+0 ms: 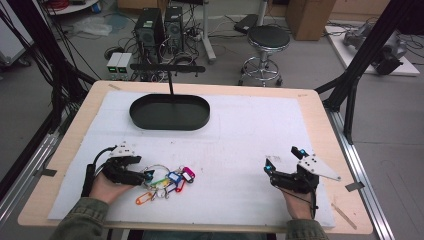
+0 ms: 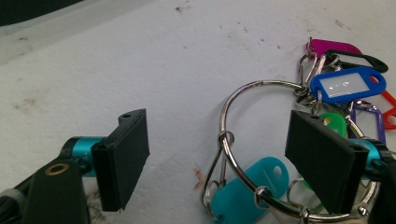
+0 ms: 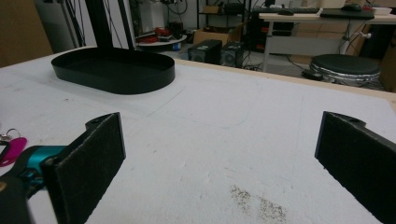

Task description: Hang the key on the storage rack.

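Left gripper [image 1: 142, 175]: its two fingers [image 2: 122, 158] are spread, pads touching nothing, with the key ring between them; no earlier look at them is on hand, so I judge only that they are set to close on the ring.
Key ring [image 2: 243, 140]: one large steel loop lying flat on the desk, its near arc between the left fingers and closer to the right-hand one; lying flat, it gives the fingers only a thin wire to catch.
Tags: hung from the loop on small split rings, so they fan out loosely; I count a teal tag [image 2: 245, 193] nearest, between the fingers, a green one [image 2: 334, 123] beside the far finger, then blue [image 2: 348, 84], purple, red, magenta [image 2: 327, 46] and black beyond the fingertips; the high view adds an orange one [image 1: 144, 198], roughly eight in all.
Right gripper [image 1: 284, 170]: one, resting well apart from the tags, its fingers [image 3: 88, 165] spread wide over bare mat, likely waiting its turn.
Mat [image 1: 240, 135]: one white sheet covering the desk [image 1: 325, 115] under both grippers.
Tray [image 1: 170, 112]: one black oval tray, empty, far ahead of the left fingers; probably where the ring is meant to go.
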